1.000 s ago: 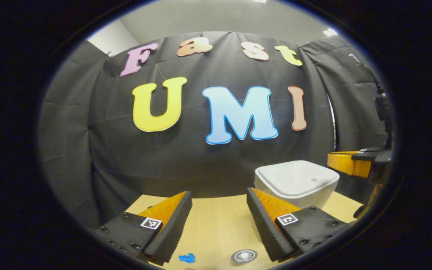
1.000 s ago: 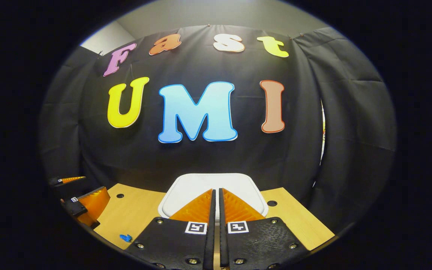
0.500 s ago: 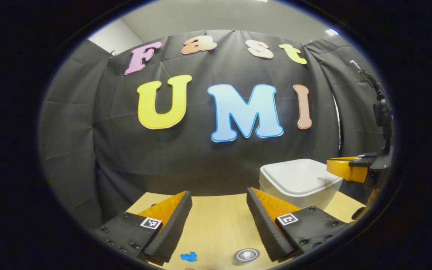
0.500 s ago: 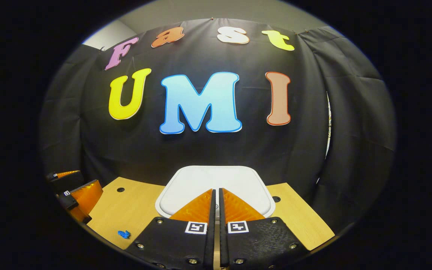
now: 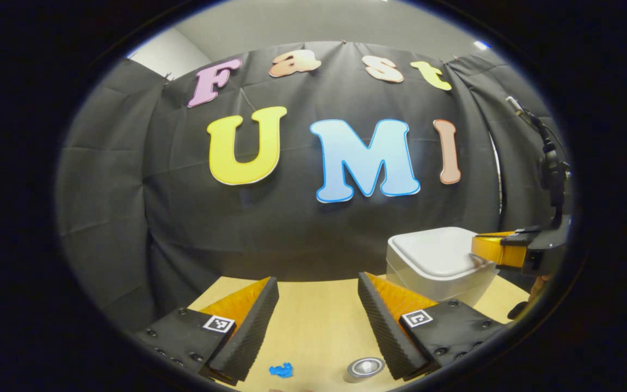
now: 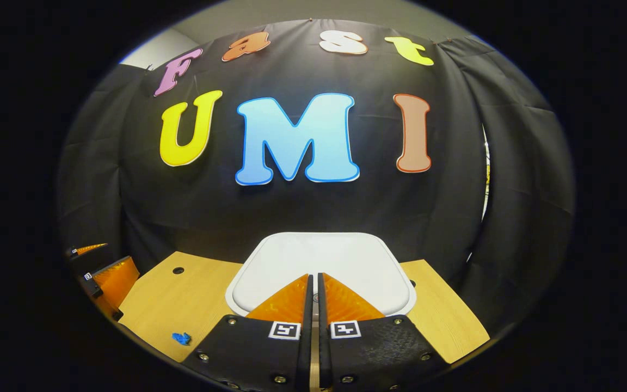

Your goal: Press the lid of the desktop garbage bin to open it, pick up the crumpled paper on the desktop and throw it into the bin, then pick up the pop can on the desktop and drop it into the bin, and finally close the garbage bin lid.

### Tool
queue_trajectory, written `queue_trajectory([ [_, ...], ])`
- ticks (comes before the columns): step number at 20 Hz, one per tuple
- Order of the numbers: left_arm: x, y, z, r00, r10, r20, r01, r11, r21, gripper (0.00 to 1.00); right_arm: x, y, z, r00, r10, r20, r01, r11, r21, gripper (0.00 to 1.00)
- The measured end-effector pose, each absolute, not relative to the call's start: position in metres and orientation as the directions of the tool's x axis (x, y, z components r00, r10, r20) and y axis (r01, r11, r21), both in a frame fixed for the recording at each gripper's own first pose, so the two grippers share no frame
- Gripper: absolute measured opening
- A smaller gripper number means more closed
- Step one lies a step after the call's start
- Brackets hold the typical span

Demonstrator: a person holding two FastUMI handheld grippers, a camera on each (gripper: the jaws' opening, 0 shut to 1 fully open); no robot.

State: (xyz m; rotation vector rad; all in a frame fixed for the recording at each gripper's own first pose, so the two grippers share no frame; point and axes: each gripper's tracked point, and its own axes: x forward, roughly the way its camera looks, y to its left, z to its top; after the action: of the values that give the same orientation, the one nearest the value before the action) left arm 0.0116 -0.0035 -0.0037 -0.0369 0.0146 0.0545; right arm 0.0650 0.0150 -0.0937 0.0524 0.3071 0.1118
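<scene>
**Right fingers over the bin lid**

In the right gripper view we see our right gripper (image 6: 313,283) with its fingers together, tips over the near part of the white lid (image 6: 319,258) of the bin (image 5: 438,269). We cannot tell whether they touch it. The lid lies flat and closed. The bin stands at the far edge of the worktop (image 6: 183,305), close to the booth wall. In the left gripper view our left gripper (image 5: 318,313) has its fingers wide apart, holding nothing, above the worktop. A can (image 5: 365,369) stands at the near edge beside a small blue scrap (image 5: 281,371).
</scene>
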Motion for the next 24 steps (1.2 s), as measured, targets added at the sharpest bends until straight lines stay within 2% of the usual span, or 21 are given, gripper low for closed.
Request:
queue_trajectory([
  [5, 0.013, -0.004, -0.006, 0.998, 0.056, -0.022, -0.057, 0.998, -0.037, 0.96, 0.066, 0.014, -0.1, 0.942, 0.117, -0.315, -0.099, 0.992, 0.075, 0.06],
  [6, 0.014, -0.003, -0.007, 0.998, 0.057, -0.024, -0.058, 0.998, -0.036, 1.0, 0.066, 0.015, -0.101, 0.941, 0.117, -0.317, -0.098, 0.992, 0.074, 0.06],
  [7, 0.015, -0.003, -0.007, 0.998, 0.059, -0.026, -0.06, 0.998, -0.036, 0.96, 0.066, 0.014, -0.102, 0.942, 0.116, -0.316, -0.098, 0.993, 0.072, 0.06],
  [9, 0.016, -0.002, -0.009, 0.998, 0.06, -0.029, -0.061, 0.998, -0.036, 0.96, 0.067, 0.015, -0.104, 0.941, 0.11, -0.321, -0.093, 0.993, 0.066, 0.06],
  [10, 0.017, -0.003, -0.008, 0.998, 0.059, -0.028, -0.06, 0.998, -0.035, 1.0, 0.067, 0.014, -0.104, 0.941, 0.104, -0.322, -0.086, 0.994, 0.07, 0.06],
  [12, 0.019, -0.004, -0.01, 0.998, 0.056, -0.03, -0.057, 0.998, -0.034, 1.0, 0.066, 0.014, -0.105, 0.942, 0.088, -0.323, -0.068, 0.995, 0.074, 0.06],
  [18, 0.02, -0.008, -0.013, 0.998, 0.043, -0.041, -0.044, 0.998, -0.042, 1.0, 0.067, 0.016, -0.108, 0.952, 0.049, -0.301, -0.054, 0.998, -0.009, 0.06],
  [24, 0.019, -0.004, -0.017, 0.997, 0.052, -0.052, -0.054, 0.997, -0.047, 1.0, 0.066, 0.016, -0.11, 0.953, 0.078, -0.292, -0.07, 0.997, 0.037, 0.07],
])
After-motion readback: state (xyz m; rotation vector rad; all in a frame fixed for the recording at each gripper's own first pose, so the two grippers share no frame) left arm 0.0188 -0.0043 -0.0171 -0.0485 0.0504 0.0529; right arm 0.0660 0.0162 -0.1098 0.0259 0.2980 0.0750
